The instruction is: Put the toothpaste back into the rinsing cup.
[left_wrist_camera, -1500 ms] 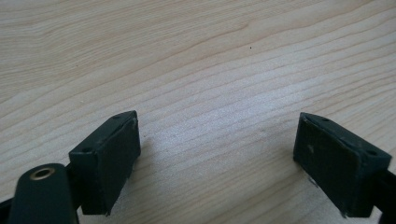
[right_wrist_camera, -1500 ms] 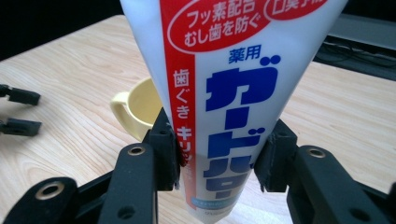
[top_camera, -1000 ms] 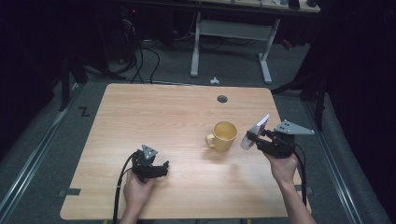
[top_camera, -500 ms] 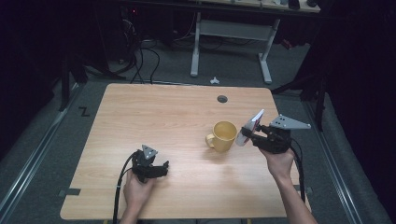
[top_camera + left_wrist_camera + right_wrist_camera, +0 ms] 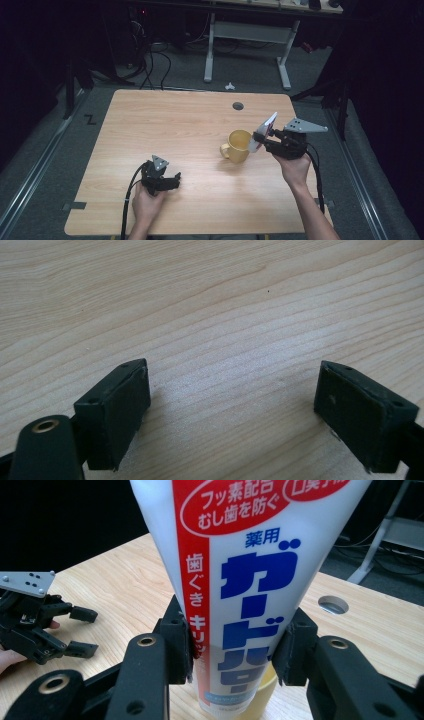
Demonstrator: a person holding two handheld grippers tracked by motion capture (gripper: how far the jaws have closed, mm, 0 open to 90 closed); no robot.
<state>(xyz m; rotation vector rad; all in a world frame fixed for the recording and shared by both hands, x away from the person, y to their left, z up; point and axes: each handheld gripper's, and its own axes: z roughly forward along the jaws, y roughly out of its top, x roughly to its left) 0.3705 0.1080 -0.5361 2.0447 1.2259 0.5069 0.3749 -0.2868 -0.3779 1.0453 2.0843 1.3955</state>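
Note:
My right gripper (image 5: 262,136) is shut on a white toothpaste tube (image 5: 263,131) with red and blue print, held just above the right rim of a yellow mug (image 5: 237,145). In the right gripper view the tube (image 5: 240,580) stands upright between the pads (image 5: 181,640), cap end down over the mug (image 5: 260,690). My left gripper (image 5: 172,181) rests low on the table near its front left, open. The left gripper view has its pads (image 5: 120,412) wide apart over bare wood, nothing between them (image 5: 230,415).
The wooden table (image 5: 165,125) has a round cable hole (image 5: 238,106) near its back edge. A white desk frame (image 5: 247,40) and cables stand on the floor beyond. The right gripper view also shows my left gripper (image 5: 82,632) off to its left.
My right gripper has carried the tube a little to the left and up, closer over the mug's rim. The left gripper has stayed where it was.

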